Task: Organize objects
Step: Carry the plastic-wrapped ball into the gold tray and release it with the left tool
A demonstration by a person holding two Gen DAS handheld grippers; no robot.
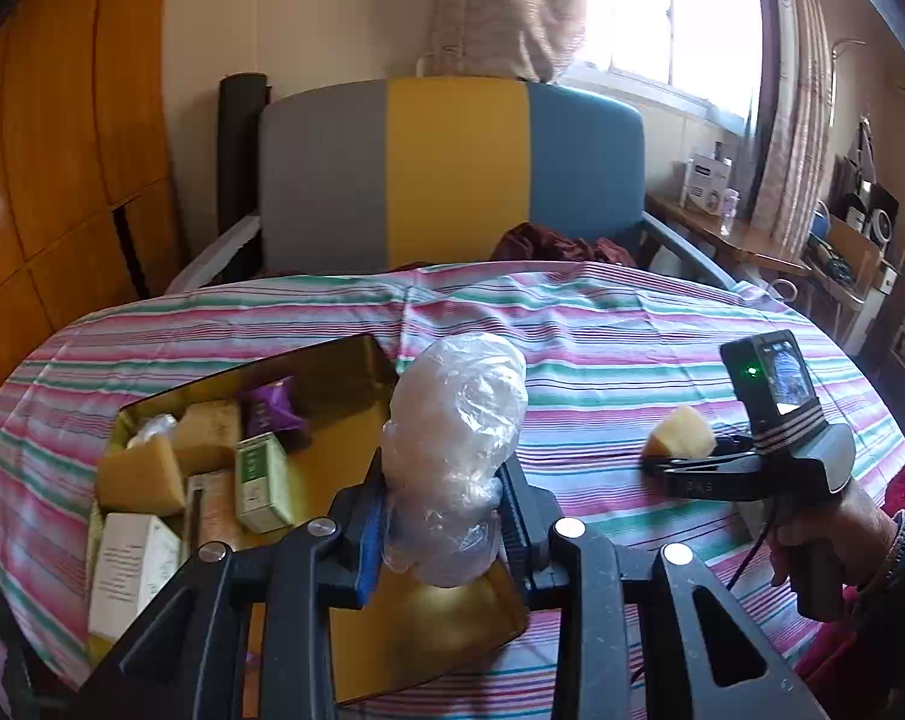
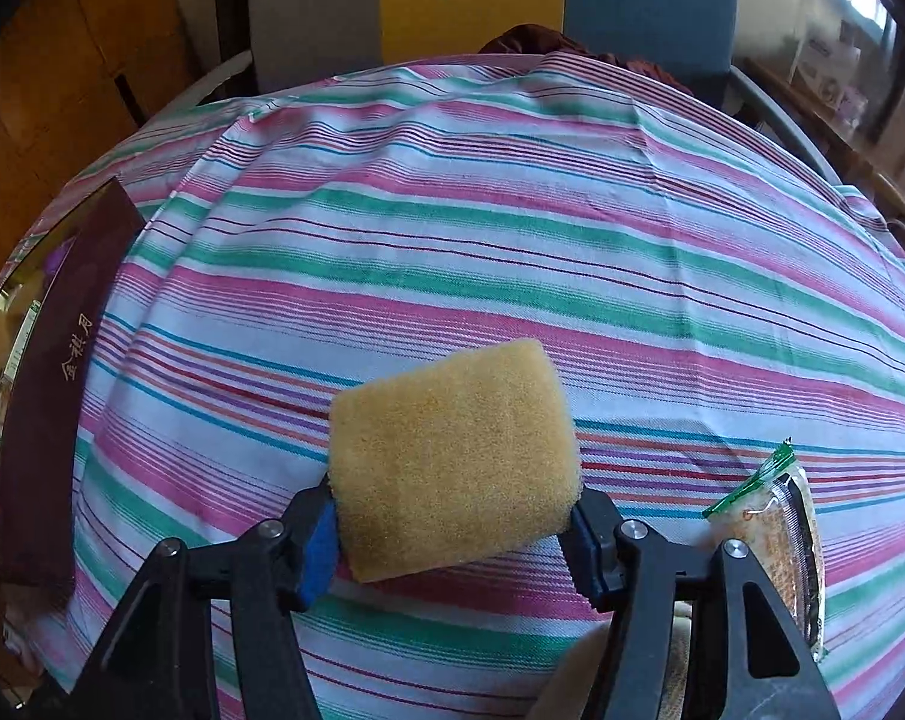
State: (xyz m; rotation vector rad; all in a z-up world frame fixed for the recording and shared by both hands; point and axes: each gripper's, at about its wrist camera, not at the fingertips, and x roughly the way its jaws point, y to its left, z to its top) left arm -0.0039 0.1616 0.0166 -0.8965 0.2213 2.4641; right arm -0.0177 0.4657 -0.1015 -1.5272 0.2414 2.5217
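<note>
My left gripper (image 1: 443, 510) is shut on a crumpled clear plastic bag (image 1: 458, 438) and holds it above the right side of a gold-lined box (image 1: 356, 360). The box holds two yellow sponges (image 1: 143, 474), a green carton (image 1: 262, 480), a white carton (image 1: 131, 564) and a purple packet (image 1: 272, 408). My right gripper (image 2: 452, 534) is shut on a yellow sponge (image 2: 452, 462) above the striped tablecloth (image 2: 512, 228). In the left wrist view that gripper (image 1: 686, 465) and its sponge (image 1: 683, 432) are at the right. The box's dark red wall (image 2: 50, 396) shows at the left of the right wrist view.
A sealed snack packet with a green edge (image 2: 782, 540) lies on the cloth at the right. A grey, yellow and blue chair (image 1: 452, 174) stands behind the table with a dark red cloth (image 1: 560, 246) on it. A cluttered side shelf (image 1: 734, 234) is at the right.
</note>
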